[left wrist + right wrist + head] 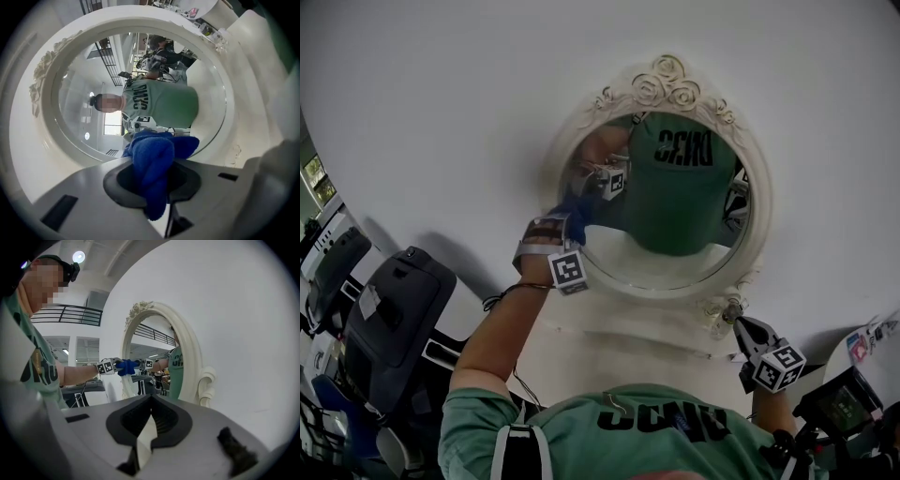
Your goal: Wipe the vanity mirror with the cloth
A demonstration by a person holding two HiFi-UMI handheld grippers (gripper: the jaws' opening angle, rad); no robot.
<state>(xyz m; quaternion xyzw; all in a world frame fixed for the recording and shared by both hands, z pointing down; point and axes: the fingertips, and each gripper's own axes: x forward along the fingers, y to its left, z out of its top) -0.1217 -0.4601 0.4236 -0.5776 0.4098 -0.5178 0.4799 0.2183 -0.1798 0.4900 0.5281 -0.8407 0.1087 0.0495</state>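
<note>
Left gripper (570, 220) pinches the blue cloth (157, 154) against the mirror (79, 108); right gripper (748, 330) closed, empty.

In the head view the left gripper (562, 230) has its jaws hidden behind its own marker cube and the person's hand. Only a blue scrap of the cloth (575, 210) shows at the lower left edge of the vanity mirror (758, 206), and whether it touches the glass cannot be told there. In the right gripper view the right gripper (151, 401) cuts off the mirror's foot with its own body, and a dark smudge (236, 456) on that body is too blurred to name.
</note>
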